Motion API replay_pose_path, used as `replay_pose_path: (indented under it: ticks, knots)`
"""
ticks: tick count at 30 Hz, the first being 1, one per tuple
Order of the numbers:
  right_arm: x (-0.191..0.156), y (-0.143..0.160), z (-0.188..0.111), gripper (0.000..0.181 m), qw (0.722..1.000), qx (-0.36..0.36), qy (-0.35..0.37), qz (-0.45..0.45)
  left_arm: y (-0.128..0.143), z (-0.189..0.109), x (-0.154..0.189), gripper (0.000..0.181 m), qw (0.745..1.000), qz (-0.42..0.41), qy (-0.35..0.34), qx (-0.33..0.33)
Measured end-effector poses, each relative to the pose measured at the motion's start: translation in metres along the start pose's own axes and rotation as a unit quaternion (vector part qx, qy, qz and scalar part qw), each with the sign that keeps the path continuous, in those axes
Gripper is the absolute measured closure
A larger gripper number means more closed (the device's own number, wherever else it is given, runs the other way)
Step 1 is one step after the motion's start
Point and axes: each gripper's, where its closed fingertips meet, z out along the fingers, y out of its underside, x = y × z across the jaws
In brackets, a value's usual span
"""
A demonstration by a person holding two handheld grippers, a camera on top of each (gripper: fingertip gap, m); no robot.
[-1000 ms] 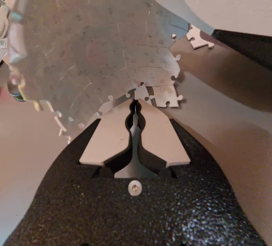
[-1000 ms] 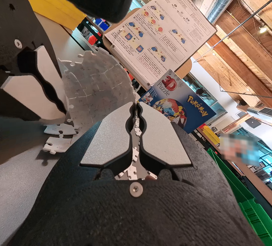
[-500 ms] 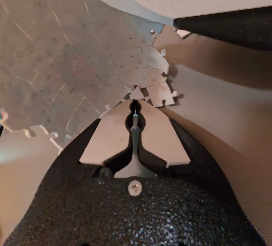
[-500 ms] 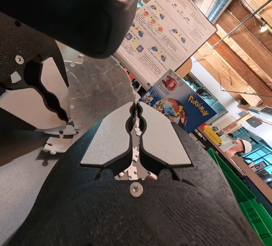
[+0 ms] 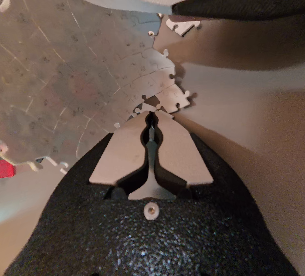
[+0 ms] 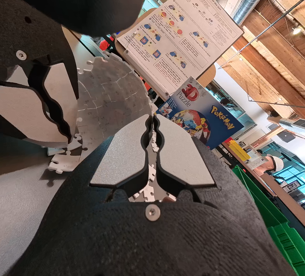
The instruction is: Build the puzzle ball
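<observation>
Up close, through the left wrist view, the left gripper [image 5: 151, 114] had its pale, wavy-edged fingers pinched together on a small piece [image 5: 147, 106] at the lower rim of the puzzle shell [image 5: 69, 73]. That shell was a curved sheet of interlocked pieces, seen from its dull grey inner face, with knobs and sockets along a ragged edge. It seemed to rest low on the table [image 5: 247, 119], a matte beige surface. One loose piece [image 5: 182, 26] lay apart on the table, nearer its far side, under the other tool's white finger. The gap at the rim looked unfilled, so I judged the step to be seating this piece. Doing it well would mean lining knob to socket first, then pressing gently along the curve, since thin plastic joints could pop apart under a twist.

From the right wrist view, the right gripper [image 6: 152, 116] had its textured grey fingers nearly touching, clamped on the shell's upper rim, steadying it. The left gripper [image 6: 68, 140] showed to the left, tips down at the shell's foot beside white pieces on the table [image 6: 19, 202]. Behind stood a glossy blue puzzle box [image 6: 206, 119] and a printed instruction sheet [image 6: 181, 36] on a board. A green bin [image 6: 280, 235] sat at the right.
</observation>
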Motion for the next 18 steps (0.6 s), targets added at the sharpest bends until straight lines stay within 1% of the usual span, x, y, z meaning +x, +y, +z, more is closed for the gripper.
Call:
replay_pose_path:
  ticks: [4, 7, 11, 14, 16, 18]
  knots:
    - [0.000, 0.000, 0.000, 0.179, 1.000, 0.000, 0.000, 0.000, 0.000, 0.000, 0.000, 0.181, 1.000, 0.003, 0.000, 0.009]
    - [0.000, 0.000, 0.000, 0.179, 1.000, 0.000, 0.000, -0.001, 0.000, -0.001, 0.001, 0.181, 1.000, -0.010, 0.004, 0.023]
    - [0.000, 0.000, 0.000, 0.179, 1.000, 0.000, 0.000, 0.000, 0.004, -0.005, -0.004, 0.179, 0.999, -0.015, -0.026, 0.023]
    - [0.000, 0.000, 0.000, 0.179, 1.000, -0.001, 0.000, -0.001, 0.008, -0.009, -0.005, 0.175, 0.999, -0.021, -0.040, 0.006]
    - [0.000, 0.000, 0.000, 0.179, 1.000, 0.000, 0.000, 0.000, 0.013, -0.009, -0.007, 0.175, 0.998, -0.024, -0.049, -0.012]
    - [0.000, 0.000, 0.000, 0.179, 1.000, 0.000, 0.000, -0.001, 0.012, -0.008, -0.006, 0.176, 0.998, -0.026, -0.050, -0.009]
